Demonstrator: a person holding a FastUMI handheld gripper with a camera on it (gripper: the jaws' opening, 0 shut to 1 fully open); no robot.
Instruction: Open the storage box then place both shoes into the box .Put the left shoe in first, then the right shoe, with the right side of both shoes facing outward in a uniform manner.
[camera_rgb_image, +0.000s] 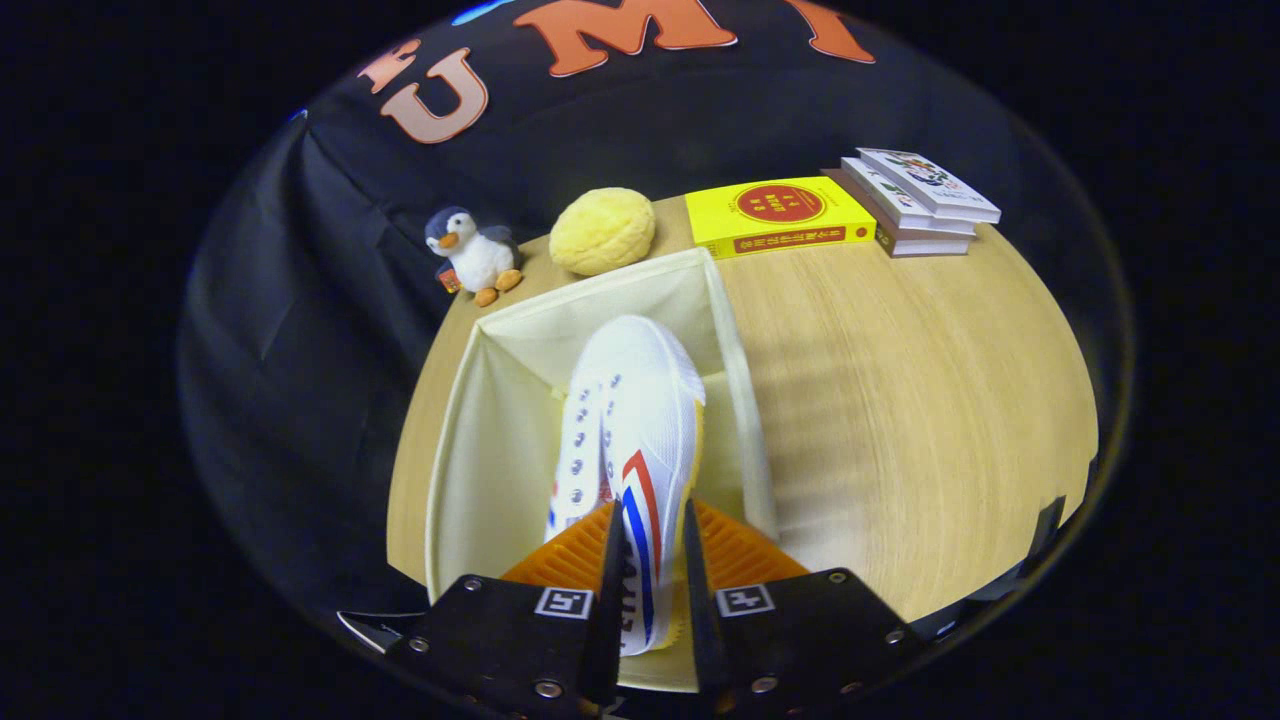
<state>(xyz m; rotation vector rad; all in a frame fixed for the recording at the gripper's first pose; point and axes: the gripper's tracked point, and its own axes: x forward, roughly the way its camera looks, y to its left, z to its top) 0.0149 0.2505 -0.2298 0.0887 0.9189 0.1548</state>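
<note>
A white canvas shoe (630, 420) with red and blue side stripes hangs toe-forward over the open cream fabric storage box (480, 400). My gripper (648, 560) is shut on the shoe's heel end, both fingers pressing on its sides. The striped side of the shoe faces right, toward the box's right wall (745, 400). The shoe's toe reaches toward the box's far wall. The box floor under the shoe is mostly hidden, and the part left of the shoe looks bare.
The box stands on a round wooden table (900, 400). Beyond the box sit a plush penguin (473, 255), a yellow round cushion (602, 231), a yellow book (778, 215) and a stack of books (915, 200).
</note>
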